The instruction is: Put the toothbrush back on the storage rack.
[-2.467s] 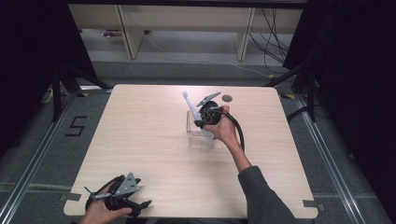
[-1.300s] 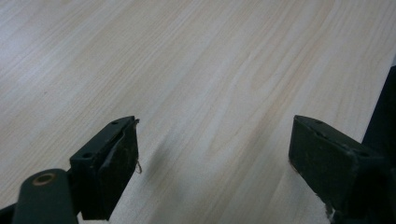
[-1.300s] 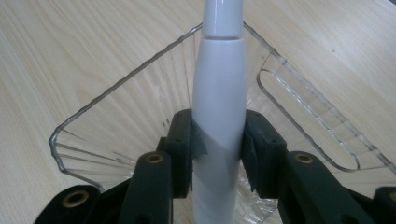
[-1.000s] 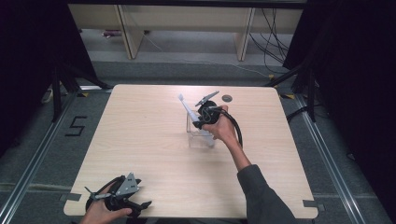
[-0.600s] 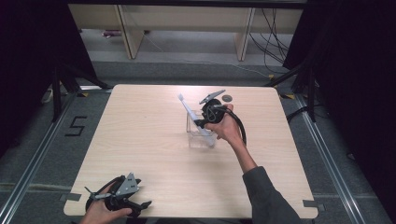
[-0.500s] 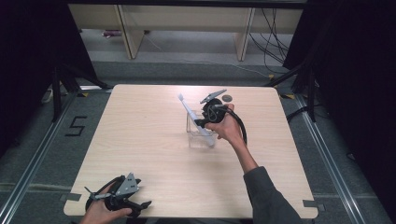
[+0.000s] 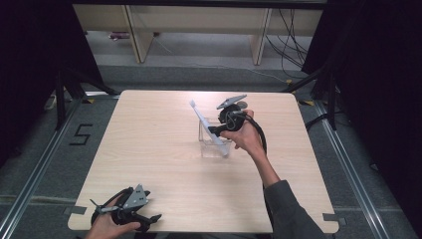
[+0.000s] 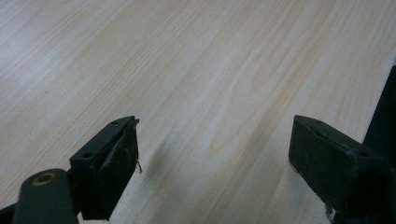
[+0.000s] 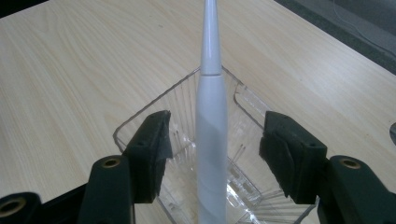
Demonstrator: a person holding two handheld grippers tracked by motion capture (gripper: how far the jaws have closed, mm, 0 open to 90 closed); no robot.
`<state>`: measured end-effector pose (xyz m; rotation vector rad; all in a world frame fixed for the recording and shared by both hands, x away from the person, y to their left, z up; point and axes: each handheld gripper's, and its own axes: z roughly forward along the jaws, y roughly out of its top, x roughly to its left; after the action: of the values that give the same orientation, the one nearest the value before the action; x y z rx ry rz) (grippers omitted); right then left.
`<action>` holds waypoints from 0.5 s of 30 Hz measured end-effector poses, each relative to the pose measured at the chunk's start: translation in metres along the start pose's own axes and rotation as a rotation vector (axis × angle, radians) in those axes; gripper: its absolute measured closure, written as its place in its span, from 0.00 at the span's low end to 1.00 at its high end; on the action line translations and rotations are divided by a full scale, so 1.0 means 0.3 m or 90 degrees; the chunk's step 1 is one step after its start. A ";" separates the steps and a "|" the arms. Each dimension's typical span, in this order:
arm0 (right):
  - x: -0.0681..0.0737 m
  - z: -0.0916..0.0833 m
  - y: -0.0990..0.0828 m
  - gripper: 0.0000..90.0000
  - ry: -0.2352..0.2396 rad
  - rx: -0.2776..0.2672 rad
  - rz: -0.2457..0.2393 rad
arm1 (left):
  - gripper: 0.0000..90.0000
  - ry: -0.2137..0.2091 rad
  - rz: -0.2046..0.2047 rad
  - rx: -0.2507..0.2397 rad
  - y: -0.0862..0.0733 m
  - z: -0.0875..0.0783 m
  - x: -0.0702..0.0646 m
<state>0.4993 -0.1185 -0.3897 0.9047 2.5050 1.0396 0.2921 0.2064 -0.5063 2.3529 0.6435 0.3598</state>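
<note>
Clear plastic box [image 9: 154,116] with white electric toothbrush [image 9: 211,121] leaning inside

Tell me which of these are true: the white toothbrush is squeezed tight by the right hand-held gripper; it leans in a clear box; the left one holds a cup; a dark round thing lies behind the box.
1. The right hand-held gripper squeezes the white toothbrush. False: its jaws have just been opening and stand clear of the handle on both sides.
2. The toothbrush leans in the clear box. True.
3. The left hand-held gripper holds a cup. False: its jaws are open over the bare table.
4. A dark round thing lies behind the box. True.
</note>
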 end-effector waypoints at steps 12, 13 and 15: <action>0.007 -0.031 -0.004 0.47 -0.005 -0.023 0.001 | 0.17 -0.001 -0.014 0.000 -0.002 0.002 -0.001; 0.007 -0.031 -0.004 0.47 -0.005 -0.023 0.001 | 0.17 0.000 -0.015 -0.003 -0.003 0.003 -0.003; 0.009 -0.045 -0.002 0.46 0.005 -0.017 0.004 | 0.17 0.001 -0.014 -0.003 -0.003 0.002 -0.004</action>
<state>0.4907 -0.1243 -0.3808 0.9044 2.4904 1.0776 0.2911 0.2058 -0.5075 2.3399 0.6679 0.3532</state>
